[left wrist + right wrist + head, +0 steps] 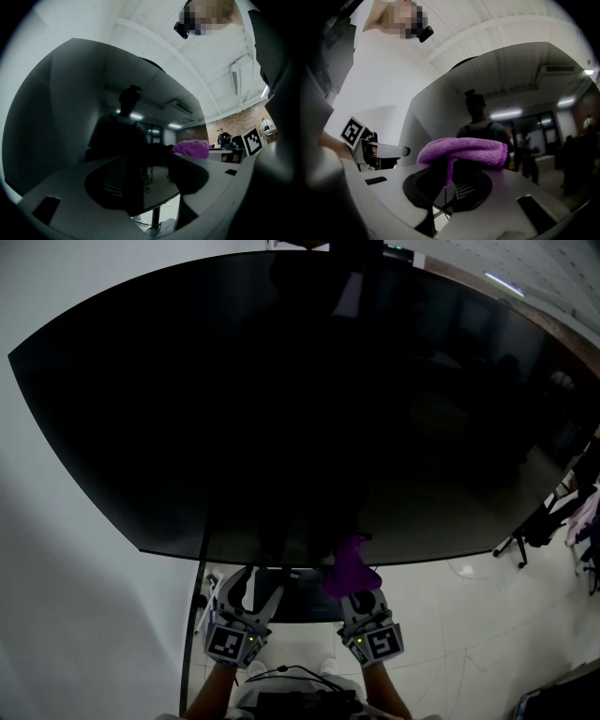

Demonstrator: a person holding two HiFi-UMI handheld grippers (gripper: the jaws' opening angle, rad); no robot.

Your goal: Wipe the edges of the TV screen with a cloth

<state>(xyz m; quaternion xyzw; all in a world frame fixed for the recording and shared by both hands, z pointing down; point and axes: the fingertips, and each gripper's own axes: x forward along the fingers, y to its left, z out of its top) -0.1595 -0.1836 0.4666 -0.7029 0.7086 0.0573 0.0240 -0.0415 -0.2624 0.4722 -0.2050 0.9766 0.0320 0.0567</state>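
The big black TV screen [300,409] fills most of the head view, and its lower edge runs just above both grippers. My right gripper [359,589] is shut on a purple cloth [351,566], which is bunched over its tips and sits at the screen's bottom edge. In the right gripper view the cloth [464,150] is folded across the right gripper [458,176], with the dark screen [440,108] behind it. To its left, my left gripper [253,585] stands open and empty below the edge. In the left gripper view the left gripper [150,176] gapes wide before the screen [93,103], and the cloth [191,148] shows at right.
A dark stand post [200,601] drops from under the screen on the left. Black stand legs and clutter [539,526] sit on the pale floor at right. A black cable [286,673] lies near my arms. White wall [56,549] lies to the left.
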